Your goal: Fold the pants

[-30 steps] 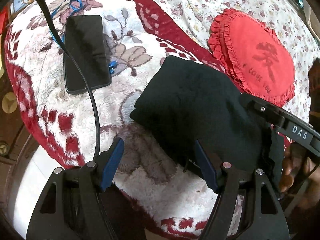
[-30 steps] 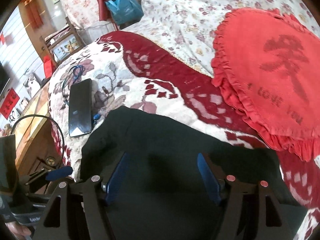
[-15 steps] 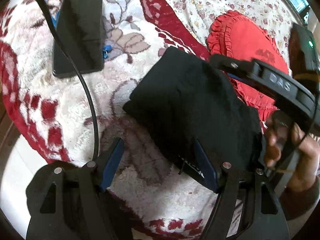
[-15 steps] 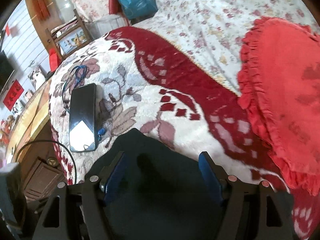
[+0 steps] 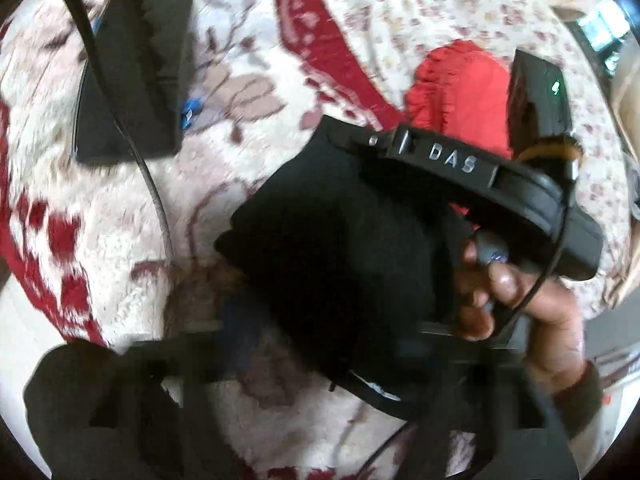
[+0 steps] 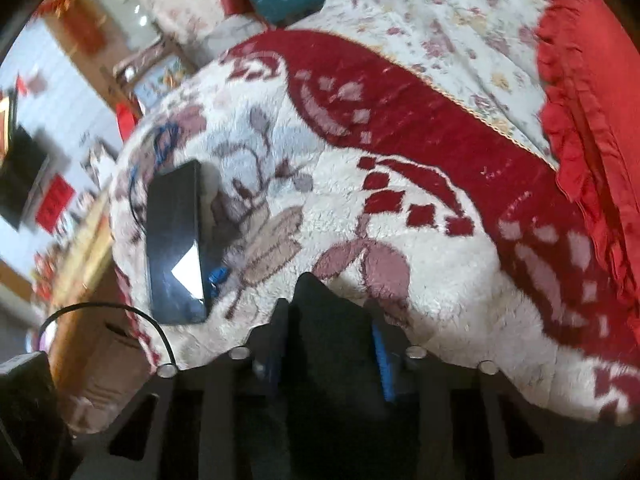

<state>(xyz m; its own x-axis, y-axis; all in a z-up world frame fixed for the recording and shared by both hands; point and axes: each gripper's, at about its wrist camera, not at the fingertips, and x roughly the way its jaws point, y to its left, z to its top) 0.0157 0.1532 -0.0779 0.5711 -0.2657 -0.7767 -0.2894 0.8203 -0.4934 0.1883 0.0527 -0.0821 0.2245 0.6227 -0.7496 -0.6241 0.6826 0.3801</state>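
In the right wrist view, the right claw (image 6: 326,344) sits at six o'clock, its blue-padded fingers (image 6: 380,360) drawn narrow around a bunched fold of the black cloth pants (image 6: 320,320). In the left wrist view, the left claw (image 5: 320,344) is too blurred to tell its spread; the folded pants (image 5: 332,232) lie at centre on the fluffy white-and-red patterned blanket (image 5: 120,240). A black slab-shaped phone (image 5: 132,88) rests at ten o'clock, a red frilled cushion (image 5: 460,84) at one o'clock.

Black right tool (image 6: 326,344), blue pads (image 6: 382,364), silver screws.
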